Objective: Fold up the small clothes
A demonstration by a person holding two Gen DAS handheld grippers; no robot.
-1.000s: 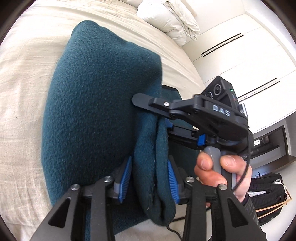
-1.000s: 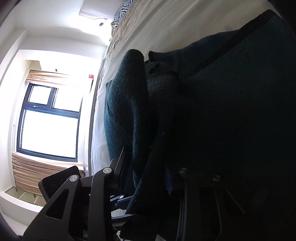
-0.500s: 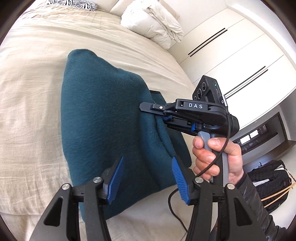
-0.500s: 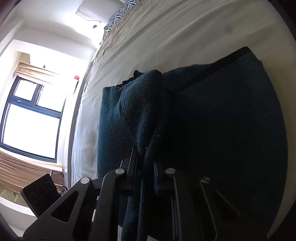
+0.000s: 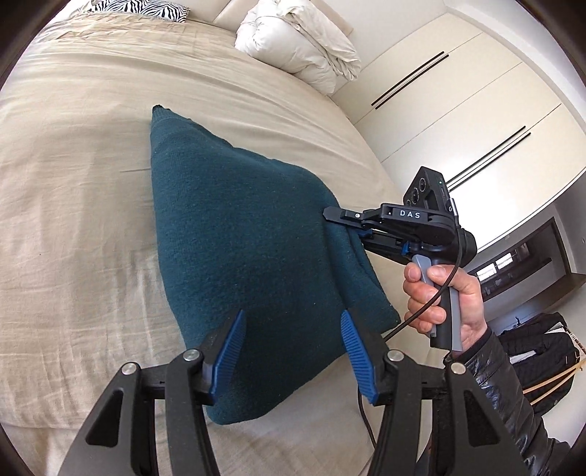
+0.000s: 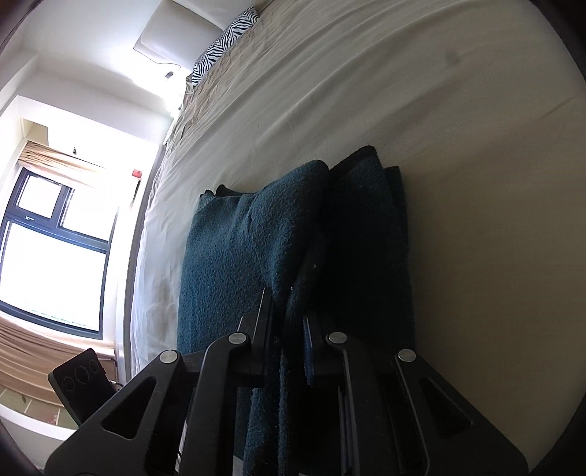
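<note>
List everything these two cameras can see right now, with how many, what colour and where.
Knitted garment: one, dark teal, folded on the bed, one edge pinched up.
Bed: one, beige cover, under the garment.
Duvet bundle: one, white, at the bed's far end.
Zebra pillow: one, black and white, at the head of the bed.
Wardrobe doors: several, cream, along the wall.
Backpack: one, black, on the floor beside the bed.
Window: one, dark frame, very bright.
Left gripper: one, black with blue pads, jaws open above the garment.
Right gripper: one, black, jaws shut on the garment's edge.
Hand: one, holding the right gripper's handle.
</note>
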